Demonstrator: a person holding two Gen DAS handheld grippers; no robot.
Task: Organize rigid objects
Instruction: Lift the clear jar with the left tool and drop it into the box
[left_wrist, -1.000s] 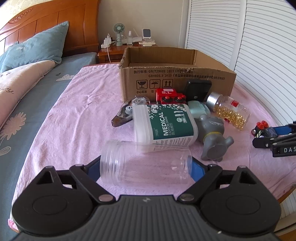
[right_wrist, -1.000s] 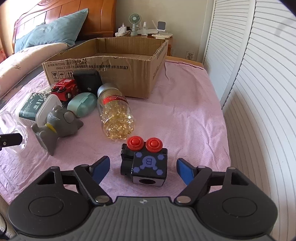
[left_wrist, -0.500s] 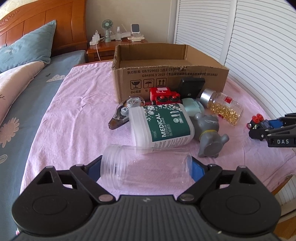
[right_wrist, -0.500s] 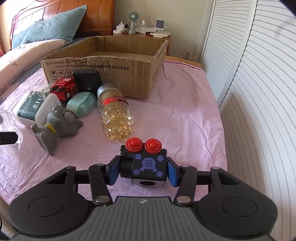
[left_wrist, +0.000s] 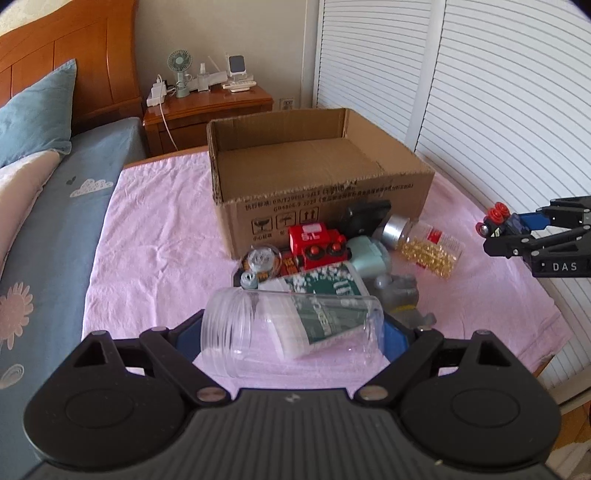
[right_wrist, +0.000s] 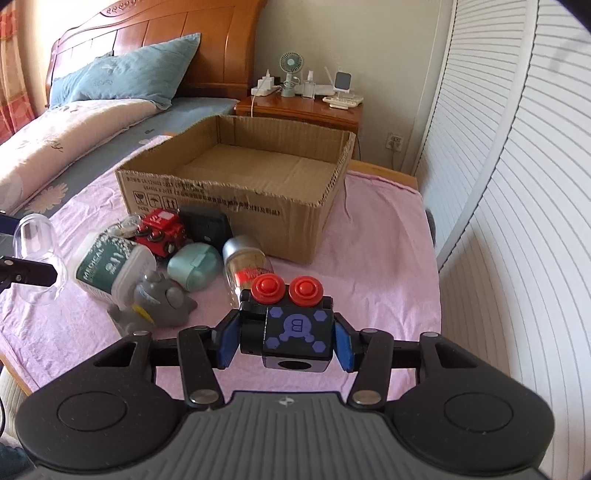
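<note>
Toys, bottles and jars are heaped on the pink cloth (left_wrist: 155, 229) of a bed, at six o'clock of a cardboard box (right_wrist: 236, 199), touching or just beside its front wall. A clear plastic jar (left_wrist: 291, 332) is clamped sideways between the pads of the left hand-held gripper (left_wrist: 291, 334), clear of the cloth. A black toy block with two red buttons (right_wrist: 291, 325) is pinched in the right hand-held gripper (right_wrist: 286, 338), whose jaws are closed on its sides.

Risk is judged highest with the jar: its wall is smooth and round, it is held across its length, and a tilt on the way to the box could let it slide out onto the pile. The block is gripped low, so it could pivot if knocked on the box rim. Both loads head for the same opening, at twelve o'clock of the pile, so a clash between them is possible.

The box is seen bare inside, nothing yet placed in it. The jar in the grip appears empty and lidless. A bottle of yellow capsules (left_wrist: 424, 247) lies on its side with its cap on, at three o'clock of a red toy train (left_wrist: 317, 243). A white tub with a green label (right_wrist: 110, 266) lies near a grey figure (right_wrist: 159, 302) and a mint case (right_wrist: 194, 267).
</note>
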